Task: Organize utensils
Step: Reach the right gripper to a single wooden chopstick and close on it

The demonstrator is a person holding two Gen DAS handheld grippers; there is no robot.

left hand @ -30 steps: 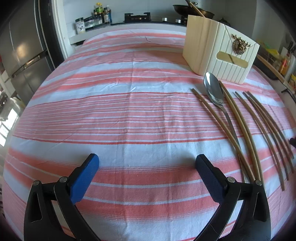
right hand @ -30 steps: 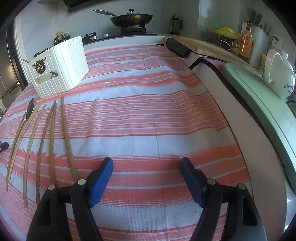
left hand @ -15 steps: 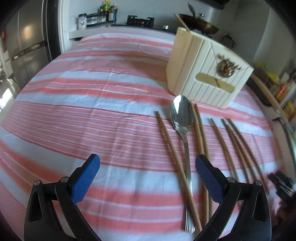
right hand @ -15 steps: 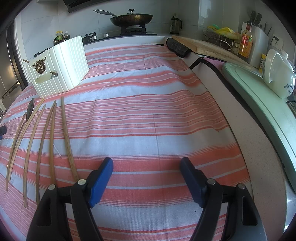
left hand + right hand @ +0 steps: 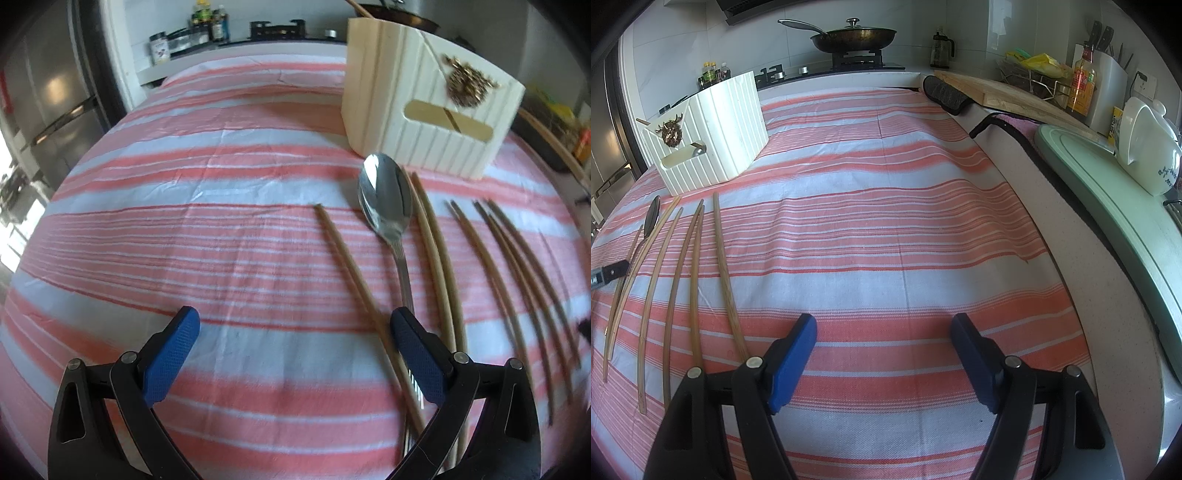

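Note:
A metal spoon (image 5: 388,206) lies on the striped cloth among several wooden chopsticks (image 5: 476,254), just in front of a cream ribbed utensil holder (image 5: 424,107). My left gripper (image 5: 295,354) is open and empty, low over the cloth, its right fingertip over the spoon's handle and the leftmost chopstick (image 5: 351,273). My right gripper (image 5: 884,358) is open and empty, to the right of the chopsticks (image 5: 720,258). The holder (image 5: 709,136) and spoon (image 5: 652,219) also show in the right wrist view, far left.
A fridge (image 5: 48,96) stands to the left. A stove with a pan (image 5: 853,37) is behind the table. To the right are a wooden board (image 5: 1008,92), a green tray (image 5: 1108,192), a white kettle (image 5: 1145,147) and a sauce bottle (image 5: 1082,86).
My left gripper has swung right and come in close to the spoon and chopsticks; its right finger now overlaps the spoon handle. The right gripper has not moved.

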